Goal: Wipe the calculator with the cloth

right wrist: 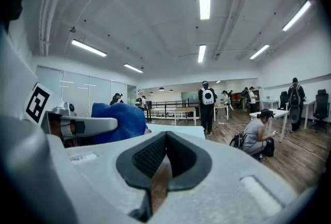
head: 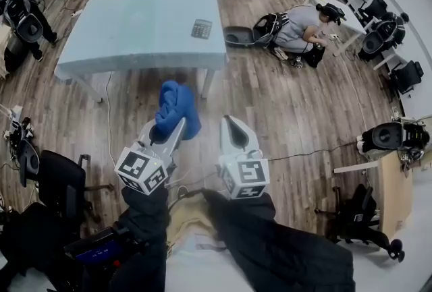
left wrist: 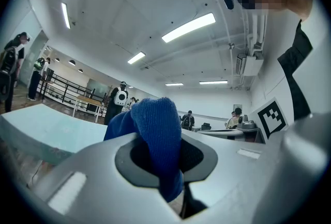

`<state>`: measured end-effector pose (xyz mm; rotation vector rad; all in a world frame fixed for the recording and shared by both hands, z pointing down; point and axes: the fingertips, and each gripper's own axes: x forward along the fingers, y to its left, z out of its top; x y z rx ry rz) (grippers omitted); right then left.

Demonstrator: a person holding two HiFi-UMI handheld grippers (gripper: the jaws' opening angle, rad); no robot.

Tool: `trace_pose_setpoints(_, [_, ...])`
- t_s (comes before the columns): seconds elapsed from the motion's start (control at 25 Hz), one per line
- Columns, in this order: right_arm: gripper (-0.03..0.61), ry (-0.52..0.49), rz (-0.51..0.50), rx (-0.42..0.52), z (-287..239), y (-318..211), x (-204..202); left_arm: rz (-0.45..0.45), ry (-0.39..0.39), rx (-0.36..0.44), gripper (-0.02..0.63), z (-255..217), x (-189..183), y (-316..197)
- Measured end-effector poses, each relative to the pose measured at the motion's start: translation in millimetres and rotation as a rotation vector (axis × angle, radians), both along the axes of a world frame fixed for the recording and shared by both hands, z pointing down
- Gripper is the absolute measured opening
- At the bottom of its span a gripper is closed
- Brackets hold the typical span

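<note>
Blue cloth sits bunched in your left gripper. Its jaws are clamped on the fabric, which bulges up past the tips. Your right gripper has its jaws pressed together with nothing between them. You hold both grippers over the wooden floor, off your side of the pale blue table and clear of its edge. The grey calculator lies flat on the table, close to the table's right edge and well apart from the cloth and both grippers.
</note>
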<state>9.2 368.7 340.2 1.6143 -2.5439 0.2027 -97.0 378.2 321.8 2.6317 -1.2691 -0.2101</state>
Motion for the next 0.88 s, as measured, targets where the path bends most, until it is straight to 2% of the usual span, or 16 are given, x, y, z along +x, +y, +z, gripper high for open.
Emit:
trace_pose_setpoints(0.28, [-0.006,-0.002,0.026,-0.048,22.3,1.8,-17.8,0.032,0.011,-0.055,0.051,23.9,-18.5,-2.7])
trace_pose_setpoints(0.64, [-0.003,-0.025,0.103,-0.082,32.8,12.8,7.8,0.024,0.017,-0.079,0.051,34.0,-31.1,9.7])
trace_pose_setpoints(0.88, [0.000,-0.028,0.097,-0.084,35.6,13.6,5.8,0.024,0.019,-0.087,0.051,37.1,-36.7,9.5])
